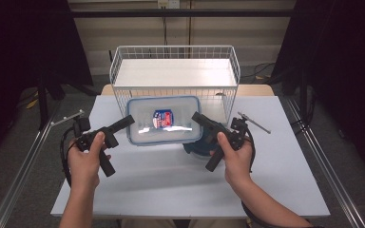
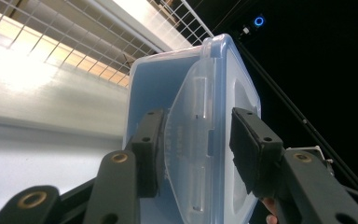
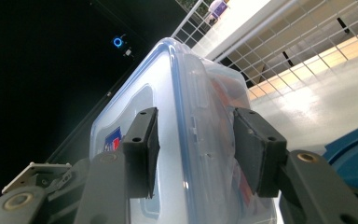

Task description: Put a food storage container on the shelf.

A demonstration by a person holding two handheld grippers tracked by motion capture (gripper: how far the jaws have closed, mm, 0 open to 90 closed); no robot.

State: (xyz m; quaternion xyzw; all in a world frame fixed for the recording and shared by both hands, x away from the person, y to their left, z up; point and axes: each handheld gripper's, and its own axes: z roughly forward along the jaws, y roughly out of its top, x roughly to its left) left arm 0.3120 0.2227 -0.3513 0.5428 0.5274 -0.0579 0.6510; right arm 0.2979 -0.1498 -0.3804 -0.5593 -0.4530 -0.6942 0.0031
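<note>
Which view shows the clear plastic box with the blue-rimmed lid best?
High view: the whole clear plastic box with the blue-rimmed lid shows, label up, before the white wire basket. Each gripper view shows one end between its jaws.

The container (image 1: 164,120) sits between both grippers, before the wire basket (image 1: 175,76), above the table (image 1: 171,185).

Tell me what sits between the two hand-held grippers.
The lidded box. In the high view it spans the gap between the left hand-held gripper and the right hand-held gripper, one at each end.
</note>
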